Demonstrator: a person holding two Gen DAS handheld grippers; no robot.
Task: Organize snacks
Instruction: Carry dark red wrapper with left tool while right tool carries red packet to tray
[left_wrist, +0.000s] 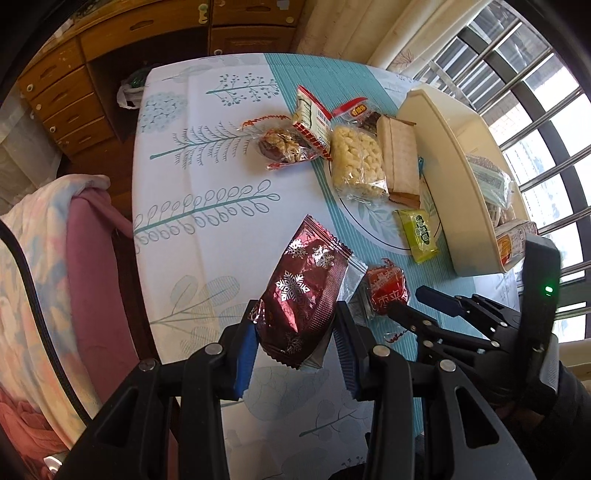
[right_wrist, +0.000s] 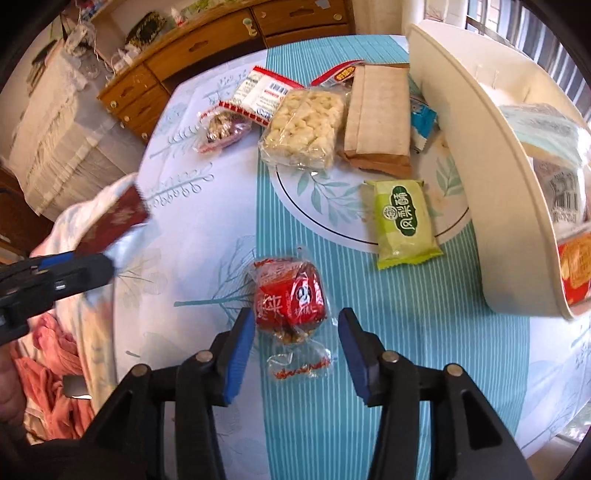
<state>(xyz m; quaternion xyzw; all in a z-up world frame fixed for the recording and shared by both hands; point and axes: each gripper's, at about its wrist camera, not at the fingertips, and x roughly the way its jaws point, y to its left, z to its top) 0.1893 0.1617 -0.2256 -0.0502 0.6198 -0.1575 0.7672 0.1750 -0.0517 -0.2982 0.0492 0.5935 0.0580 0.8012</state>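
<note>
Left wrist view shows the worktop (left_wrist: 229, 236) under a leaf-print cloth, with a cream bin (left_wrist: 454, 177) holding packets at its right edge and a puffed-rice bar (left_wrist: 356, 162), a brown packet (left_wrist: 400, 158) and a green packet (left_wrist: 417, 230) lying just beside it. Left tongs (left_wrist: 295, 354) clamp a dark red snowflake packet (left_wrist: 303, 295), lifted above the cloth. Right tongs (right_wrist: 295, 339) gape wide around a red wrapped snack (right_wrist: 290, 301) lying on the cloth, with neither pad clearly touching it.
</note>
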